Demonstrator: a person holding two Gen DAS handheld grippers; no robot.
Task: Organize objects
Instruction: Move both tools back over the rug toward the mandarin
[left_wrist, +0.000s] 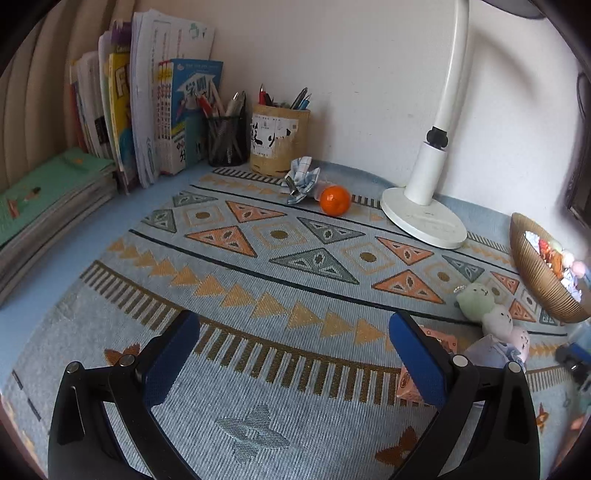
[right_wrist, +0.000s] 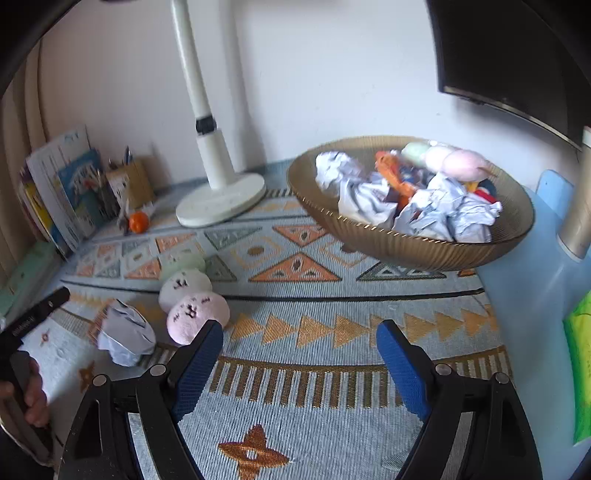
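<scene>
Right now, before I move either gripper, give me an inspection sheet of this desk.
Surface: patterned mat over a blue desk.
Job's things: brown bowl holding crumpled paper and plush; plush trio, paper ball and small orange box loose on the mat.
Clutter: orange ball and checked cloth by the pen holders.
Grippers: left gripper and right gripper open, empty.
Cables: nothing seen.
Surroundings: white lamp, books, wall, dark screen.
</scene>
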